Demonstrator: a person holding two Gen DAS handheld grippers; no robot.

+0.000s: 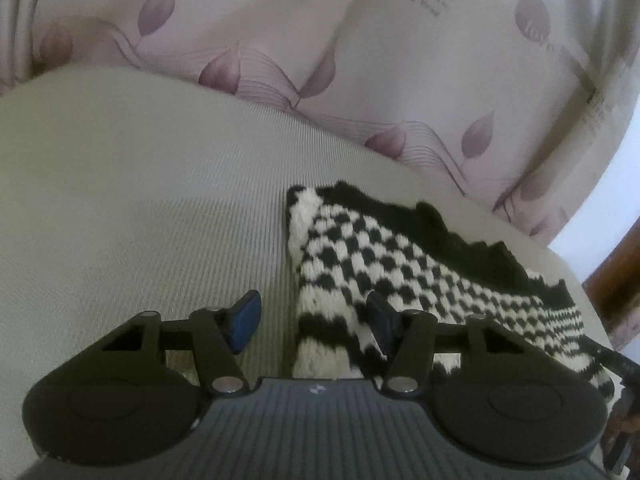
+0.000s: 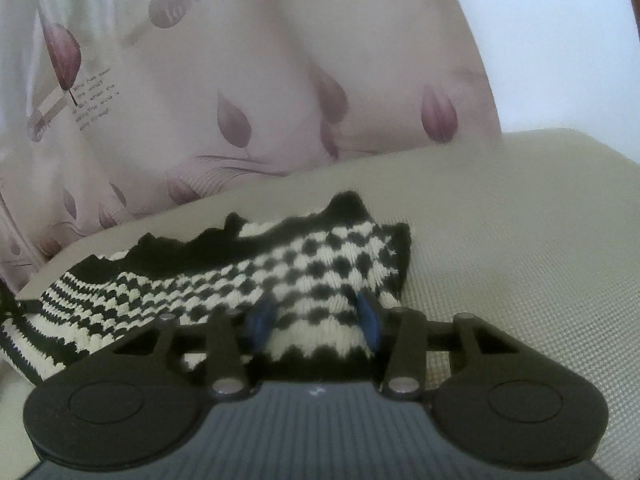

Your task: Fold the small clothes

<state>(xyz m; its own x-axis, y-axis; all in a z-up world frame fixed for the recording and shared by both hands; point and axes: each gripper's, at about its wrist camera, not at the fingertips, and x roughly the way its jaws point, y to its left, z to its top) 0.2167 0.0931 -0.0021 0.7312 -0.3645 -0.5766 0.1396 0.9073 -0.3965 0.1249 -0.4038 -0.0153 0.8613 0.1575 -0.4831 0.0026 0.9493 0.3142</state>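
A small black-and-white checkered knit garment [image 1: 400, 264] lies flat on a beige ribbed mat [image 1: 140, 200]. It also shows in the right wrist view [image 2: 280, 268]. My left gripper [image 1: 312, 320] is open over the garment's left edge; its right finger rests on the knit, its left finger over bare mat. My right gripper [image 2: 316, 320] is open, low over the garment's right end, with the knit lying between its blue pads [image 2: 370, 318].
A pale curtain with purple leaf prints [image 1: 320, 60] hangs right behind the mat, also in the right wrist view [image 2: 240, 100]. The mat [image 2: 520, 240] stretches on to the right of the garment. A brown wooden edge [image 1: 616, 272] shows at far right.
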